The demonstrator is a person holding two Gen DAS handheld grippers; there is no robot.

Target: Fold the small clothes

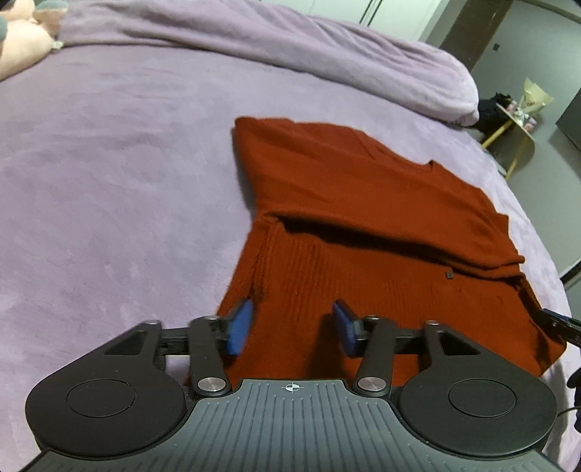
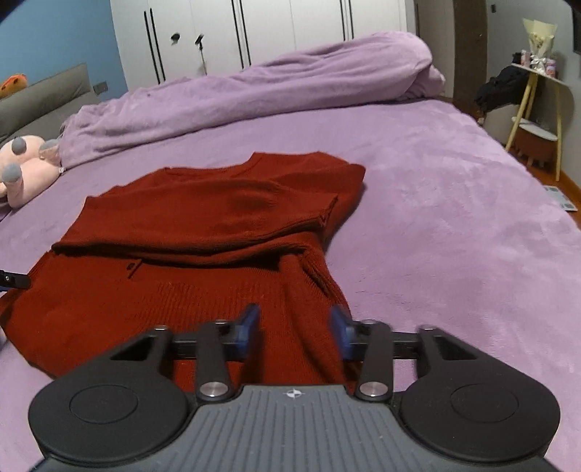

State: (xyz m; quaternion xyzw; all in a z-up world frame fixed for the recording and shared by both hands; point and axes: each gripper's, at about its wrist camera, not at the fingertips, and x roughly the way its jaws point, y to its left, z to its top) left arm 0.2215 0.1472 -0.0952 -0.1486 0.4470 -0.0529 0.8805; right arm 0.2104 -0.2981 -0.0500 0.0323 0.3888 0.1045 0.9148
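I'm in a bedroom: purple bed (image 2: 454,218) ahead of my gripper, rumpled duvet (image 2: 254,94) beyond, white wardrobe (image 2: 272,32) behind it.

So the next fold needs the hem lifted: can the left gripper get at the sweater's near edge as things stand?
Probably yes. The left gripper has its jaws open over the sweater's near edge, holding nothing, and nothing lies between them and the knit.

Both the left claw (image 1: 292,328) and right claw (image 2: 295,326) are showing blue pads on black linkage arms, silver pivot screws, round black discs, and a ribbed grey housing bearing a crosshair mark.
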